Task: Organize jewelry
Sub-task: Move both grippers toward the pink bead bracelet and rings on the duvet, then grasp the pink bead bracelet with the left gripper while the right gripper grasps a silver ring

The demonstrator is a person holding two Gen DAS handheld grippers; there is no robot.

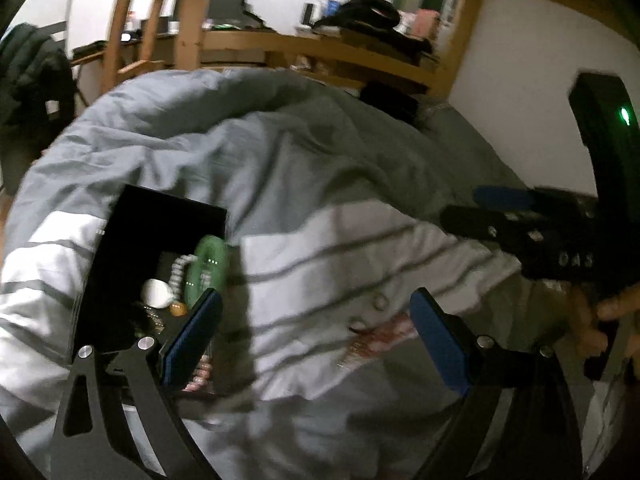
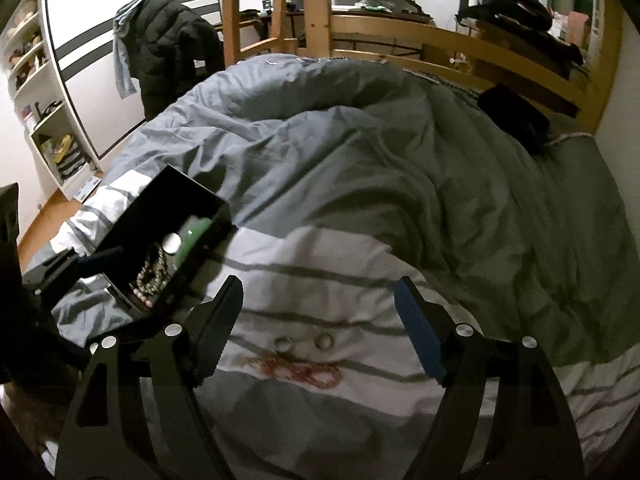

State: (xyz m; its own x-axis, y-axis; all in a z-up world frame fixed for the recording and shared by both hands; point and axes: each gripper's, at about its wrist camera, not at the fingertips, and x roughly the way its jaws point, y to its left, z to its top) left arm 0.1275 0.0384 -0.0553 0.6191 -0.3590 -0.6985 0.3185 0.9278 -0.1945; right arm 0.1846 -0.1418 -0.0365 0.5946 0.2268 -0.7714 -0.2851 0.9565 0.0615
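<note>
Here we hold both grippers over the striped duvet [image 2: 320, 184] with nothing between the fingers. The right gripper [image 2: 318, 320] is spread wide above two small rings [image 2: 283, 345] and a reddish bead strand [image 2: 304, 372] lying just beside them on a white stripe. The left gripper [image 1: 316, 332] is spread too — its left finger overlaps the black jewelry box [image 1: 132, 220], which sits toward the duvet's left edge. Inside we make out a green bangle [image 1: 208, 268], a pale bead string [image 1: 178, 274] and what may be a white stone — the view is blurred.
</note>
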